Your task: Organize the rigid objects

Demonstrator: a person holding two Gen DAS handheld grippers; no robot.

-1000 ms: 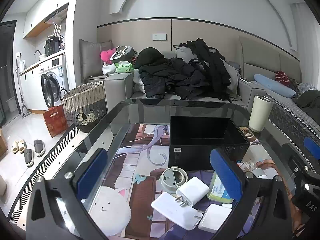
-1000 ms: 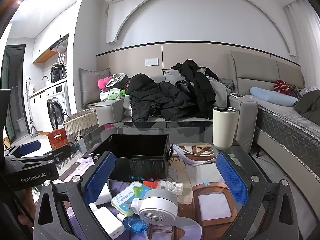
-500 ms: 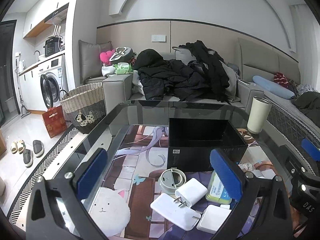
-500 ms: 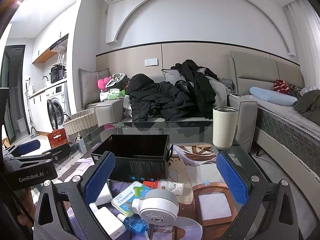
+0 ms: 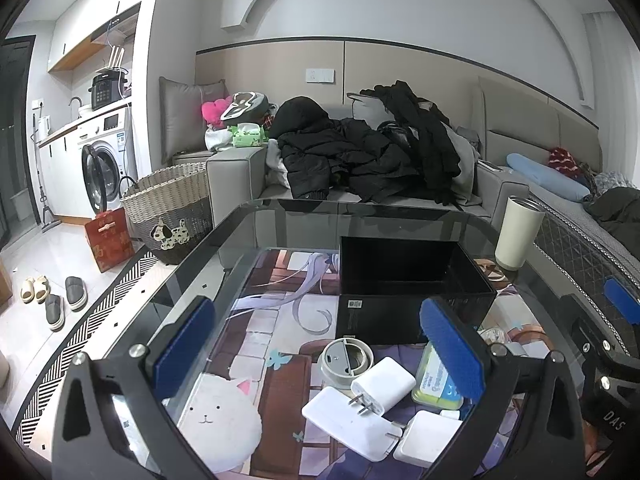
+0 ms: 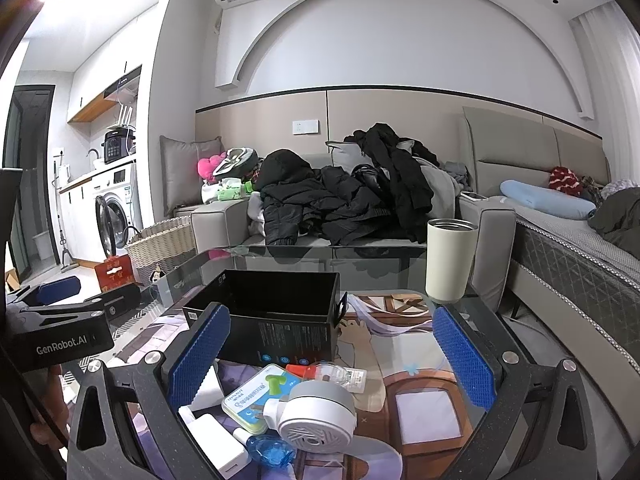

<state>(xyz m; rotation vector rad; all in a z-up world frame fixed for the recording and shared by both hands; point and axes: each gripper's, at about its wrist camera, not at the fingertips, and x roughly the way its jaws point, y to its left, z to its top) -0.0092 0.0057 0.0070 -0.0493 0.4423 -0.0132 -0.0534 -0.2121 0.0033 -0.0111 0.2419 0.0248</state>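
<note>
- Glass tops the coffee table (image 5: 280, 224), over a cartoon-printed mat. In the left wrist view, the left gripper (image 5: 316, 344) hovers above it with both blue pads spread wide and nothing between them.
- Near and right of centre lies a cluster of white chargers (image 5: 348, 412), one with its prongs up, touching a round grey gadget (image 5: 346, 360) and a green-and-white tin (image 5: 436, 380).
- Just beyond the cluster sits an open black box (image 5: 412, 280), which looks empty. A cream tumbler (image 5: 518, 232) stands at the far right.
- In the right wrist view, the right gripper (image 6: 332, 348) also hangs spread and empty, low over the same pile.
- Nearest it is the round grey gadget (image 6: 320, 416), vent side up, with the tin (image 6: 260, 396), a small clear bottle (image 6: 340, 376) and a blue bottle (image 6: 268, 452) around it. The black box (image 6: 276, 316) lies just behind.
- Judging by this, no item is picked yet. The next move calls for lowering onto one piece, closing on it, and carrying it into the box.
</note>
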